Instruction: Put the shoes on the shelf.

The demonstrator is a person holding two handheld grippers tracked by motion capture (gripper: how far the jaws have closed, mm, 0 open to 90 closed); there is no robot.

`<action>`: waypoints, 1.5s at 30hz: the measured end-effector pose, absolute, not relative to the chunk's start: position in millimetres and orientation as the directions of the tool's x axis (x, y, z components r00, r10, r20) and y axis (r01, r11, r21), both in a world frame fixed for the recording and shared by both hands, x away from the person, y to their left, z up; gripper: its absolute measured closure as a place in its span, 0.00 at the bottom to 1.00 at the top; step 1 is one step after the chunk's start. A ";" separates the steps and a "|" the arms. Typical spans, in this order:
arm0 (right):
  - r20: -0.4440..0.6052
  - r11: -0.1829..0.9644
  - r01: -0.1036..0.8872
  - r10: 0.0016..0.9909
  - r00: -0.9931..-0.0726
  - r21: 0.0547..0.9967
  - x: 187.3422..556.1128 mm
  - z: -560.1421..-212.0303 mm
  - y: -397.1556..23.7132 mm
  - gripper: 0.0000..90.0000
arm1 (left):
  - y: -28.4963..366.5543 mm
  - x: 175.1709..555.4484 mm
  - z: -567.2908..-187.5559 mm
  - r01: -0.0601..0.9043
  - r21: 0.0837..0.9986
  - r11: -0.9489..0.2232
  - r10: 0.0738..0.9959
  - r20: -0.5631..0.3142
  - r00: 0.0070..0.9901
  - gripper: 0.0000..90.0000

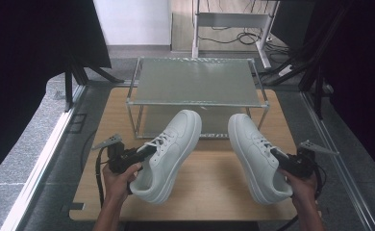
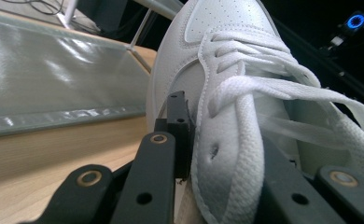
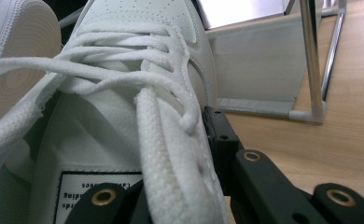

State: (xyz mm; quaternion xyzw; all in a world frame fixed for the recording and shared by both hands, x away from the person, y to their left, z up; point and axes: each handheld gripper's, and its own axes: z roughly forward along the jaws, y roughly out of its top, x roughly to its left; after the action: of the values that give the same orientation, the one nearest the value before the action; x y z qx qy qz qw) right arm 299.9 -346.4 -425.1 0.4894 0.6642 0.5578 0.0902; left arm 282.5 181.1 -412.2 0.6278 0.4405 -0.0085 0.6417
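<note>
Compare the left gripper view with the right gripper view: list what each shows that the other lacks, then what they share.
Left gripper view alone: a blue ring light in the dark background. Right gripper view alone: the tongue label inside the right sneaker, and the other sneaker's sole. Both: a tool clamped on a white sneaker's lace-side edge, white laces, the shoe rack and wooden tabletop.

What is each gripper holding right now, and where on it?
The left gripper clamps the left shoe by its collar wall beside the laces; the right gripper clamps the right shoe likewise.
</note>
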 end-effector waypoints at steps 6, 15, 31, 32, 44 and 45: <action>0.425 -0.103 0.538 0.742 -0.519 0.836 300.8 -421.4 -338.3 0.96 | 180.3 282.1 -410.8 0.559 0.795 0.236 0.527 -0.588 0.614 0.91; 0.414 -0.100 0.503 0.716 -0.563 0.858 301.5 -407.0 -328.5 0.96 | 181.8 284.8 -395.0 0.528 0.813 0.246 0.530 -0.568 0.629 0.91; 0.440 -0.188 0.431 0.652 -0.618 0.882 313.9 -368.0 -311.4 0.96 | 191.1 304.2 -360.3 0.490 0.832 0.259 0.550 -0.544 0.634 0.91; 0.441 -0.191 0.428 0.648 -0.620 0.883 314.6 -365.8 -312.0 0.96 | 191.6 305.2 -357.1 0.486 0.834 0.261 0.551 -0.542 0.635 0.91; 0.444 -0.225 0.401 0.645 -0.622 0.888 326.1 -338.1 -312.4 0.96 | 184.1 319.7 -335.2 0.487 0.833 0.261 0.523 -0.546 0.654 0.91; 0.441 -0.222 0.400 0.647 -0.622 0.889 326.9 -335.6 -312.2 0.96 | 181.8 322.7 -332.3 0.485 0.837 0.254 0.521 -0.541 0.660 0.91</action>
State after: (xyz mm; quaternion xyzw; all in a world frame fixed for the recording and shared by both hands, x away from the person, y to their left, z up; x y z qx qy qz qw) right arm 326.9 -312.2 -335.6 0.4246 0.6165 0.6563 0.0942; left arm 322.7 181.8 -332.3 0.6105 0.4118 0.0134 0.6764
